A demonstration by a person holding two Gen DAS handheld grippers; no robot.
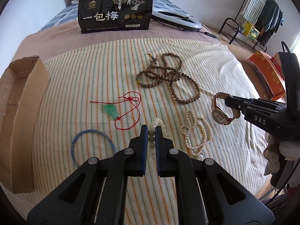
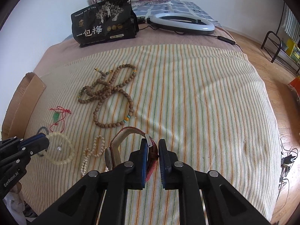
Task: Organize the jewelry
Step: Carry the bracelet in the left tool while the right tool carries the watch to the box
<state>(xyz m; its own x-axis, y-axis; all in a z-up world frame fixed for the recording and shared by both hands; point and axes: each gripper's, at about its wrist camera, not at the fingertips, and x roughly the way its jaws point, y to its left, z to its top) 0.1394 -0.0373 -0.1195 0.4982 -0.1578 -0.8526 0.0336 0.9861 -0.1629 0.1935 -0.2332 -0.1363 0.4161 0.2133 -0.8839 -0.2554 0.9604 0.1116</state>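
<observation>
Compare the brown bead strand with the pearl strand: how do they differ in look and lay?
The brown bead strand has dull wood-coloured beads with a few yellow and turquoise accents; the pearl strand is glossy white throughout. Brown beads look larger than the pearls. The brown strand sprawls in wide loops farther up the striped cloth; the pearl strand lies bunched closer to the cameras. Both rest loose on the cloth, untouched by either hand-held gripper.
</observation>
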